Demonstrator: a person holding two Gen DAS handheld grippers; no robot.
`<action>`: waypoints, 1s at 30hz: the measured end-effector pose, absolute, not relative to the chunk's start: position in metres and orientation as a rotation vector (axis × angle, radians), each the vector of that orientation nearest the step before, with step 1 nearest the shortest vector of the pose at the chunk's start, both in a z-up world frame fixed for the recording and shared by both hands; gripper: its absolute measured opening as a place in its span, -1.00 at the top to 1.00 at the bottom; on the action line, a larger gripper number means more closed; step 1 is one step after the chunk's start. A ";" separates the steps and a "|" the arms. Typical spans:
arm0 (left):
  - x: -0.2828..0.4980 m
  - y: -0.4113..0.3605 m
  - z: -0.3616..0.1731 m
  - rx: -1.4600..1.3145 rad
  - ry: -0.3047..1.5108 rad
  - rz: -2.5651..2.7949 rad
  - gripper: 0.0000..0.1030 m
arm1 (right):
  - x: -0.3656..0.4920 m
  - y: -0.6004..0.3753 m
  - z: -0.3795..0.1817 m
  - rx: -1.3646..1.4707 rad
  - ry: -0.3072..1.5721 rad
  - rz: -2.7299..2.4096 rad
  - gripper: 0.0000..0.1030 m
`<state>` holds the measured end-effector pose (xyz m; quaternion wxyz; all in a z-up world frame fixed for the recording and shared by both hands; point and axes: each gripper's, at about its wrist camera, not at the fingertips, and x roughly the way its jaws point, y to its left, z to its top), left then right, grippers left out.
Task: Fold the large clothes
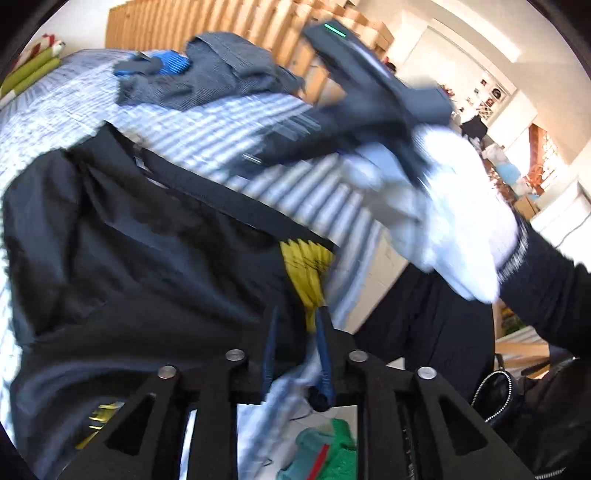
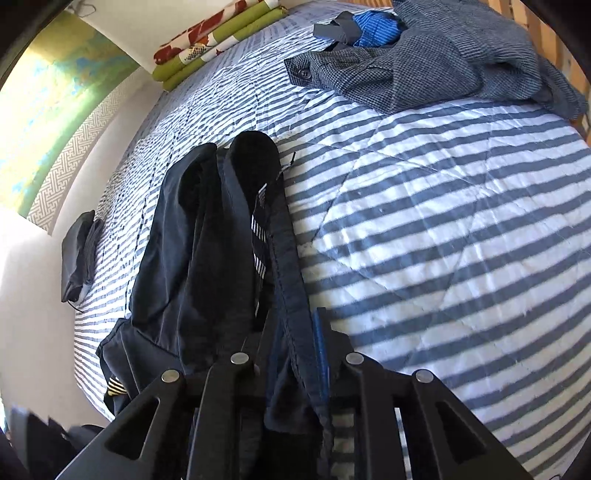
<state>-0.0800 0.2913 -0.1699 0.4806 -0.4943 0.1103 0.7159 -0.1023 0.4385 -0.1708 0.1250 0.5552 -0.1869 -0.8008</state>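
A dark navy jacket [image 2: 207, 236] lies bunched lengthwise on the blue-and-white striped bedspread [image 2: 443, 221]. My right gripper [image 2: 295, 332] is shut on the jacket's stitched edge, which runs up between the fingers. In the left wrist view the same jacket [image 1: 129, 258] fills the left and centre, with a yellow lining [image 1: 306, 266] showing. My left gripper [image 1: 297, 317] is shut on the jacket at that yellow part. The right gripper [image 1: 273, 144] appears blurred above it, held by a white-gloved hand [image 1: 461, 221].
A grey tweed coat [image 2: 424, 70] and a blue knit [image 2: 376, 31] lie heaped at the far end of the bed by the wooden slats [image 1: 221, 22]. A small folded dark item [image 2: 79, 254] sits at the bed's left edge by the wall. Green cloth [image 1: 332, 450] lies below.
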 end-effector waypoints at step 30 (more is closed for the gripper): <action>-0.347 0.370 -0.224 -1.233 0.598 1.936 0.86 | 0.016 0.441 -0.159 1.619 -0.613 -2.222 0.03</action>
